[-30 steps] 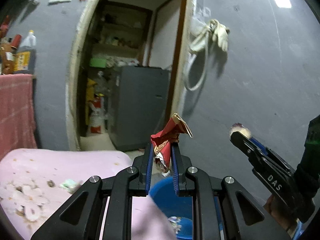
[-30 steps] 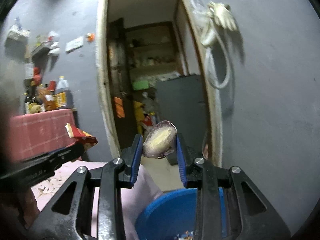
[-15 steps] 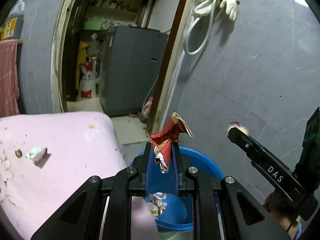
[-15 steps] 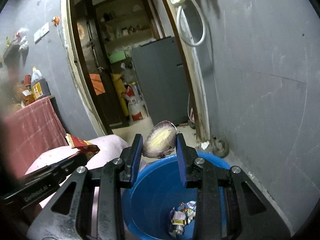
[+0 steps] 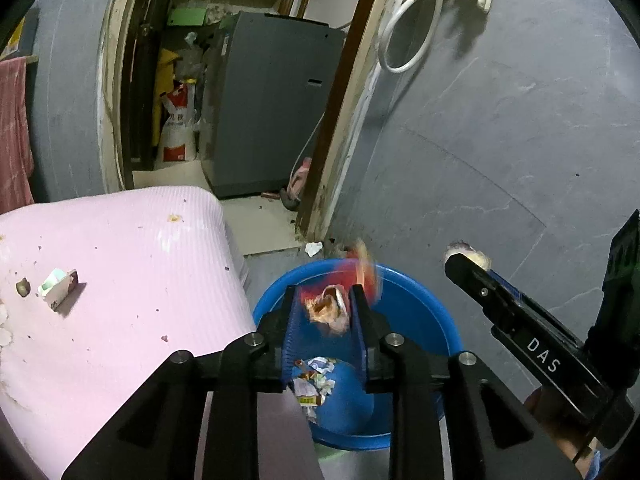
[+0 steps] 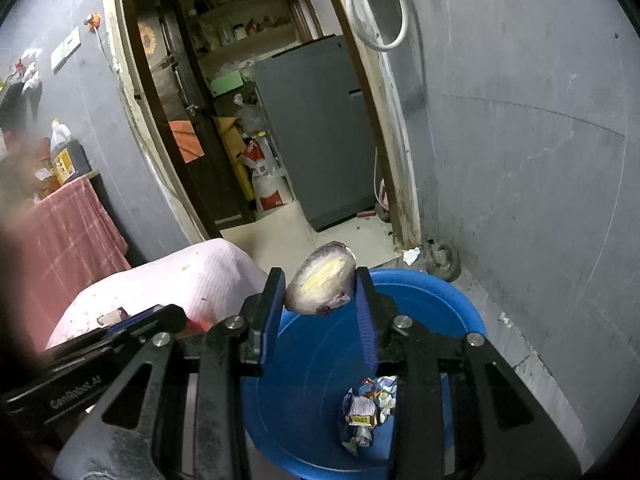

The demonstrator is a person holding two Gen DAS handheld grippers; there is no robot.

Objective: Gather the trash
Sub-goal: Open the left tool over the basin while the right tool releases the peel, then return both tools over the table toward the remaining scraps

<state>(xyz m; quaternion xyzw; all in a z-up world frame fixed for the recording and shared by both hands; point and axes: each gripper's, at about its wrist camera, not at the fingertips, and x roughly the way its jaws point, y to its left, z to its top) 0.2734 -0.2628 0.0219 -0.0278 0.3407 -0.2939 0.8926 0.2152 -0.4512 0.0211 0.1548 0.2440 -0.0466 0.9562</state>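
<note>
My left gripper [image 5: 325, 300] is open over the blue basin [image 5: 424, 312]; the red crumpled wrapper [image 5: 332, 300] is blurred between its spread fingers, falling loose. My right gripper [image 6: 320, 292] is shut on a purple sweet potato piece [image 6: 322, 286] above the basin [image 6: 460, 308]. The right gripper also shows at the right in the left wrist view [image 5: 468, 258]. Crumpled wrappers [image 5: 312, 380] lie in the basin bottom, also seen in the right wrist view [image 6: 366, 408].
A pink-covered table [image 5: 120, 280] stands left of the basin with a small carton [image 5: 58, 286] and crumbs on it. A grey wall [image 5: 500, 140] is right behind the basin. A doorway with a grey appliance [image 5: 268, 100] lies beyond.
My left gripper has opened and the red wrapper has dropped out of its grip toward the basin. Both grippers have tilted down over the basin. The right still holds the sweet potato piece.
</note>
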